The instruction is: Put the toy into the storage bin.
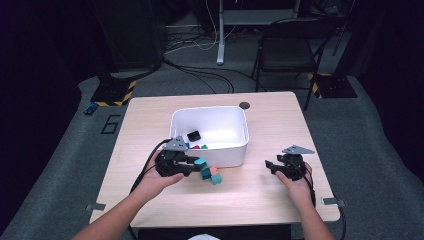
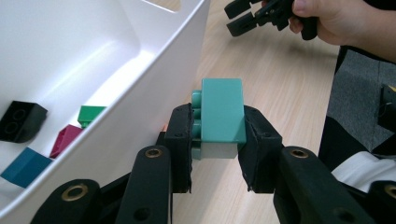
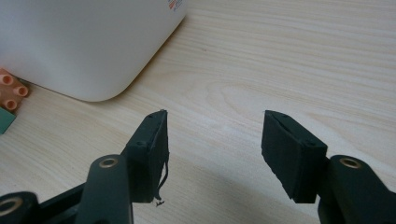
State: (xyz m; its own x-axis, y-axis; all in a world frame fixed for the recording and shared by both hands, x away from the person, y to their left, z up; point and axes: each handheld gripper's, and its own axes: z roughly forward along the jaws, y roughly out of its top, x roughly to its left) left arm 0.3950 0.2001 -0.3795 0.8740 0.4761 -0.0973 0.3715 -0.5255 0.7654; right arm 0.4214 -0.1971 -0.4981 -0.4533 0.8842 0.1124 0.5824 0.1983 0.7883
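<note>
My left gripper point(image 1: 194, 164) is shut on a teal brick point(image 1: 200, 162), held just above the table at the white bin's point(image 1: 228, 155) near wall. In the left gripper view the teal brick point(image 2: 222, 111) sits squeezed between both pads of the left gripper point(image 2: 217, 128), studs facing left. Inside the bin point(image 2: 116, 42) lie a black brick point(image 2: 21, 121), a green one point(image 2: 91, 114), a magenta one point(image 2: 66, 139) and a blue one point(image 2: 25, 166). My right gripper point(image 1: 273, 166) rests to the right of the bin. It point(image 3: 215, 135) stands open over bare wood.
A small pile of loose bricks, teal point(image 1: 206, 173), orange point(image 1: 214, 170) and teal point(image 1: 216, 180), lies on the table point(image 1: 270, 125) just below the held brick. A dark round spot point(image 1: 244, 105) marks the far table edge. A chair point(image 1: 290, 45) stands beyond the table.
</note>
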